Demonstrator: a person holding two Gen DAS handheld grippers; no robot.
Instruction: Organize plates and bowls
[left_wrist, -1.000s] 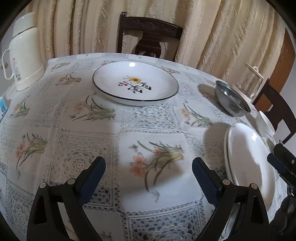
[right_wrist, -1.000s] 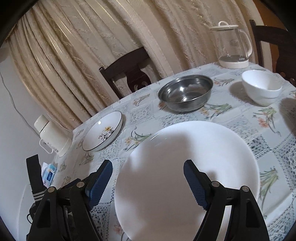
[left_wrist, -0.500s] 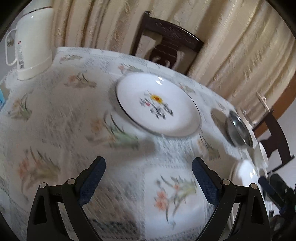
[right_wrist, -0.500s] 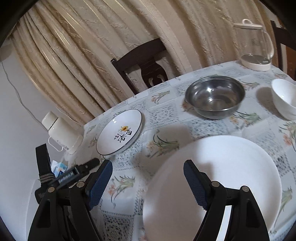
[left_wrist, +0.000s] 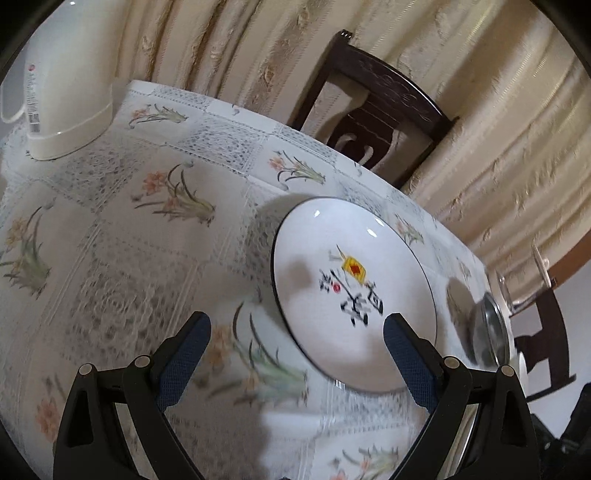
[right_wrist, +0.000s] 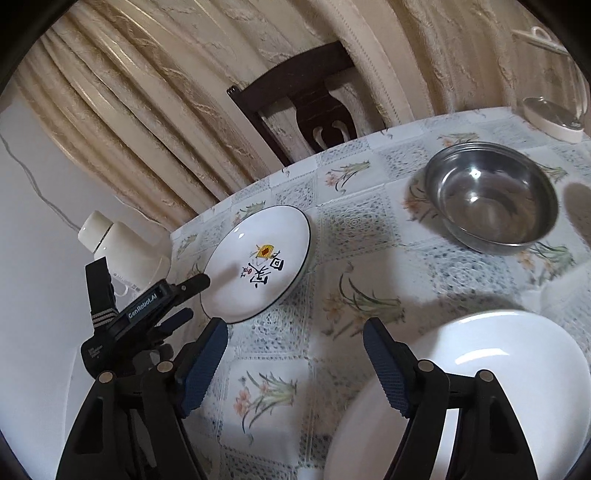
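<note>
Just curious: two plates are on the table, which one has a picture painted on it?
The dark-rimmed plate near the white thermos; the other plate is plain white.

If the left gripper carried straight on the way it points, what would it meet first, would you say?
Most likely the printed plate. The left gripper is open, its right finger already over the plate's near rim. The right wrist view shows its fingertips at that rim too, though height above the tablecloth is unclear.

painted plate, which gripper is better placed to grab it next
Left, probably. The left gripper is open, with the painted plate just ahead and its near rim by the right-hand finger. The right gripper is open too, but sits by the plain white plate, farther from the painted one.
</note>
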